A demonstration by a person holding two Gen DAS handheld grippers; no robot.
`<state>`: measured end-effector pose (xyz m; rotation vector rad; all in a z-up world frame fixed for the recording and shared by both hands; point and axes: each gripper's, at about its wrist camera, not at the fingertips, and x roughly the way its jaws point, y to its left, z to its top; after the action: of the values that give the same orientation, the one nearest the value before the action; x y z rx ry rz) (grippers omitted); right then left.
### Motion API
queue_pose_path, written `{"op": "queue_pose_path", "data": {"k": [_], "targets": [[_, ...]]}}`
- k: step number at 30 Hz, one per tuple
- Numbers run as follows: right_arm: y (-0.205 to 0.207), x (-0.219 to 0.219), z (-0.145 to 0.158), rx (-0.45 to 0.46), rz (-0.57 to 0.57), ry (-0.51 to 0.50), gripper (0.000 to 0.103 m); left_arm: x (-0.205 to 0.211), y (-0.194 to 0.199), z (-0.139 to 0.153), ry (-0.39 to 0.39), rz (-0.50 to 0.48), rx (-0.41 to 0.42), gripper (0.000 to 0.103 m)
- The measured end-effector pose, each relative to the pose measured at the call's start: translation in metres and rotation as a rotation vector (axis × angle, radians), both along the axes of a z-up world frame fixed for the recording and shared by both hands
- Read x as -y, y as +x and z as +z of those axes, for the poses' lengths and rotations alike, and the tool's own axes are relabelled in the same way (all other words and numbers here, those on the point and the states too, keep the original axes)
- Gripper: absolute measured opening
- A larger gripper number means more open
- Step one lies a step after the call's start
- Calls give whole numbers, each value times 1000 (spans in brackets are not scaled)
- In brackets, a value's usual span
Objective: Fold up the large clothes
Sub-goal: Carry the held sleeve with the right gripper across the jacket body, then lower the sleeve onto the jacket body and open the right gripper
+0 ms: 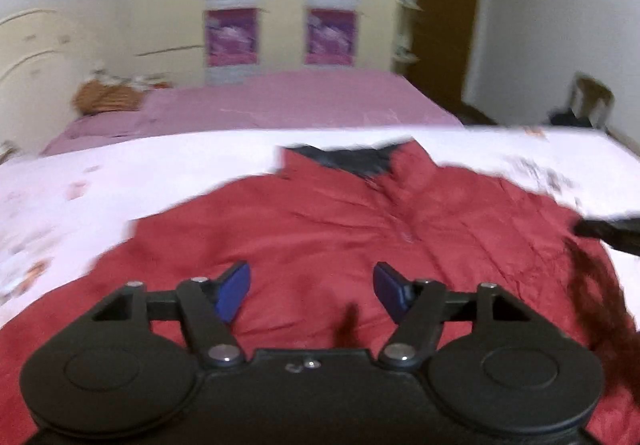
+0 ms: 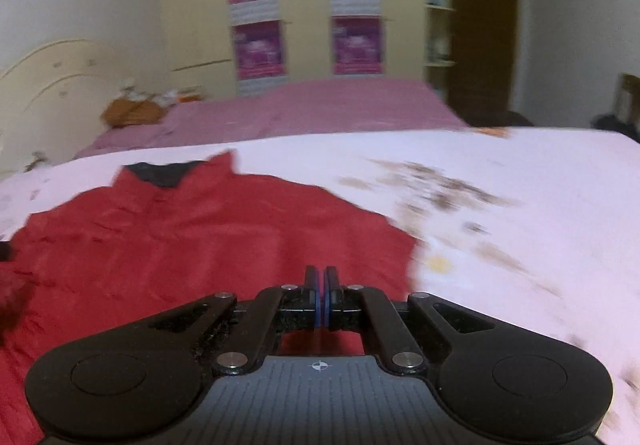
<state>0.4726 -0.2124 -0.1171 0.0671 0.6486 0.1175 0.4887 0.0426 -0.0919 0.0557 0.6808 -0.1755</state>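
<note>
**loose left jaws, pinched-shut right: watch for a lopsided fold**

on your left, the left gripper (image 1: 311, 291) hangs over the red jacket (image 1: 320, 229) with its blue pads (image 1: 234, 295) spread apart and nothing between them; if you lift or drag from here the left side of the cloth will likely stay flat while the other side moves, and the fold goes crooked; the picture is smeared with motion, so judging where the hem lies is hard, and closing blind could catch one layer only or a bunch of slack; the fabric looks thin and slippery, so a shallow pinch may slide out.

further right, the right gripper (image 2: 321, 297) has its fingers pressed together; red cloth shows just below and behind the pads, but you cannot tell whether any of it is nipped between them; if it is not, the pull will move nothing; if it is only a thin edge, a quick tug could free it.

the red jacket (image 2: 200, 245) lies spread front-up on the white sheet (image 2: 520, 205), collar (image 1: 352, 159) at the far side; it sits beneath and ahead of the left fingers, and under the right fingers near its right-hand edge, with bare sheet beside them.
</note>
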Motion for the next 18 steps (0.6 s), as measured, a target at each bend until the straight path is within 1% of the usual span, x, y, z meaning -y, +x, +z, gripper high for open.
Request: {"op": "queue_pose_path", "data": {"k": [2, 3, 5, 6, 8, 10, 11, 12, 15, 17, 18], "targets": [[13, -19, -7, -10, 83, -24, 1, 13, 13, -12, 34, -22, -21, 64], [18, -26, -12, -17, 116, -34, 1, 12, 18, -19, 45, -14, -34, 64], [25, -27, -22, -29, 134, -61, 1, 2, 20, -31, 63, 26, -59, 64], [28, -20, -25, -31, 113, -75, 1, -6, 18, -34, 68, 50, -59, 64], [34, 8, -30, -39, -8, -103, 1, -20, 15, -38, 55, 81, -64, 65], [44, 44, -38, -87, -150, -83, 1, -26, 16, -40, 57, 90, -70, 66], [49, 56, -43, -110, -177, -67, 1, -28, 17, -41, 53, 88, -73, 66], [51, 63, -47, -114, -165, -45, 1, -28, 17, -41, 54, 89, -74, 67], [52, 56, -45, -112, -131, -103, 1, -27, 16, -40, 64, 87, -75, 68], [47, 57, -41, -115, -139, -86, 2, -27, 14, -32, 57, 92, -78, 64], [42, 59, -36, -109, -147, -66, 2, -26, 8, -25, 53, 85, -61, 64]]}}
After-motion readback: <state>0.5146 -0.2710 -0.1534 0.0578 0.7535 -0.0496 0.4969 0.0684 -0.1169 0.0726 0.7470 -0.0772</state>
